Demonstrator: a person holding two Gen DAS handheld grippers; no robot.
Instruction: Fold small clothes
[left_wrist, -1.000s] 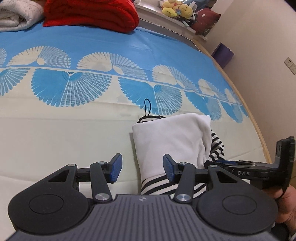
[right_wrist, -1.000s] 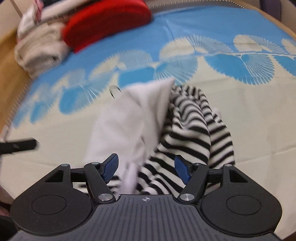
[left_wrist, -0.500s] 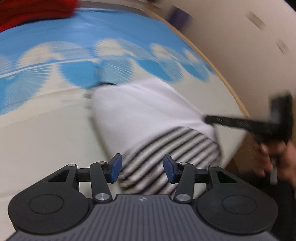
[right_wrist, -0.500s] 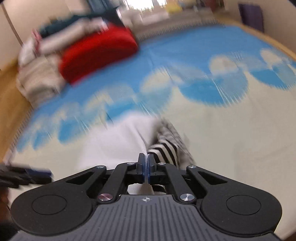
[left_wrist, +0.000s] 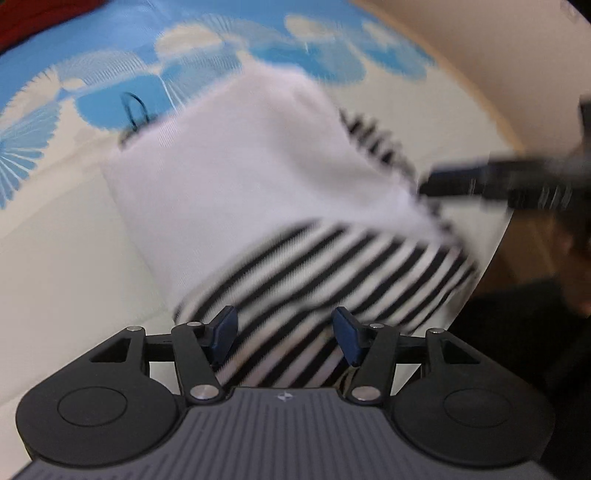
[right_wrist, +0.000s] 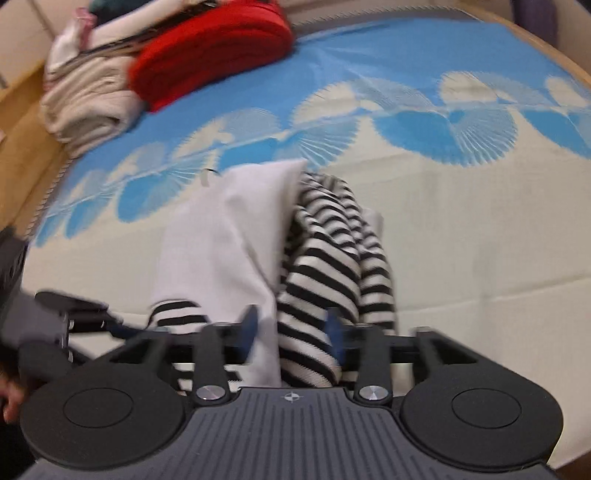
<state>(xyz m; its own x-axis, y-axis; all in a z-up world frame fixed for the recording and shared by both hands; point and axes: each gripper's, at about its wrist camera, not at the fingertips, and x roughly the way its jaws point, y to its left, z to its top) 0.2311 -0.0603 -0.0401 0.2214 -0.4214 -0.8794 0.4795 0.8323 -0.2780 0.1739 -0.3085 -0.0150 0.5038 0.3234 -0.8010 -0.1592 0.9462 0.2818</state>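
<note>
Striped garment on bed, beneath both opening, unclenched hand-held grippers: left, right.

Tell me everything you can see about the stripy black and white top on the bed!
The stripy top is soft knit cloth with black and white bands and a plain white part folded over it. It lies crumpled, half folded, on the cream and blue bedspread, near the bed's edge. A thin black loop pokes out at its far end. The left gripper and right gripper are opening, with striped cloth between their fingers.
</note>
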